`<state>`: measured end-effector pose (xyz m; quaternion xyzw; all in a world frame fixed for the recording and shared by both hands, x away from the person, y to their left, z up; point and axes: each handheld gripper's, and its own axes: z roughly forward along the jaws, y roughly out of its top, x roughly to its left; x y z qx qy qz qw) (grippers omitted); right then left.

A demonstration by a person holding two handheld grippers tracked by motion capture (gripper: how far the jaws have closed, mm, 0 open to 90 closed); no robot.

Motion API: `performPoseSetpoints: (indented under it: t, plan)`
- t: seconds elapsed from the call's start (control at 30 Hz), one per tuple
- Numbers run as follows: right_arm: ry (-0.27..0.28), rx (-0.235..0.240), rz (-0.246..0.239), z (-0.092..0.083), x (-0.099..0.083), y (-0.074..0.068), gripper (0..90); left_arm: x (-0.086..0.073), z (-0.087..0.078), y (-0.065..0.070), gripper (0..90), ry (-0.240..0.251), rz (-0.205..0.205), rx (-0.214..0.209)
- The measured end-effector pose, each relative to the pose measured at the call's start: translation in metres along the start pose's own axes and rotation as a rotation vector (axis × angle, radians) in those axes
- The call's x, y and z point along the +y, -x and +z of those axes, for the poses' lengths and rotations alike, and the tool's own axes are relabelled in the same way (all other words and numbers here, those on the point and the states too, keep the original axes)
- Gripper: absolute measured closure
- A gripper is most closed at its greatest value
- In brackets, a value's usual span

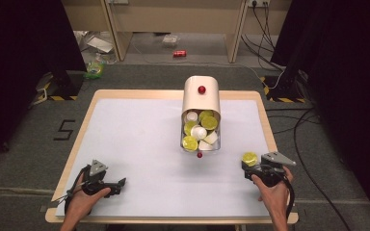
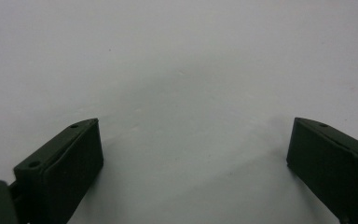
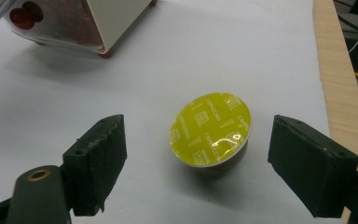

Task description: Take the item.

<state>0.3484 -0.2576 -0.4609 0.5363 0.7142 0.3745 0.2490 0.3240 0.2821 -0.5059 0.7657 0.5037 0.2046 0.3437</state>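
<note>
While my right hand-held gripper [image 3: 196, 158] is standing spread around the yellow capsule [image 3: 210, 129] on the bench [image 1: 139, 144], I'm risking knocking it when withdrawing.

box [image 3: 81, 23]: cut off by top edge | capsule [image 3: 210, 130]: underside hidden | lid print blurred

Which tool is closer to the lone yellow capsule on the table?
Right. The right tool sits open around the yellow capsule, not touching it; the left tool rests far across the table.
</note>
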Motion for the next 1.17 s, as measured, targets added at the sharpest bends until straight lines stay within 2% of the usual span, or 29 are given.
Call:
performPoseSetpoints:
  t: [0.57,0.77,1.0,1.17]
  plan:
    - [-0.029,0.009,-0.013,-0.014,-0.016,-0.007,19.9,0.000,0.000,0.000,2.8,0.000,0.000,0.000]
    - [-0.044,0.007,-0.025,-0.018,-0.022,-0.006,19.8,0.000,0.000,0.000,2.8,0.000,0.000,0.000]
    - [-0.072,0.005,-0.016,-0.020,-0.029,-0.004,19.2,0.000,0.000,0.000,2.8,0.000,0.000,0.000]
    - [-0.071,0.000,-0.013,-0.021,-0.031,-0.002,18.9,0.000,0.000,0.000,2.8,0.000,0.000,0.000]
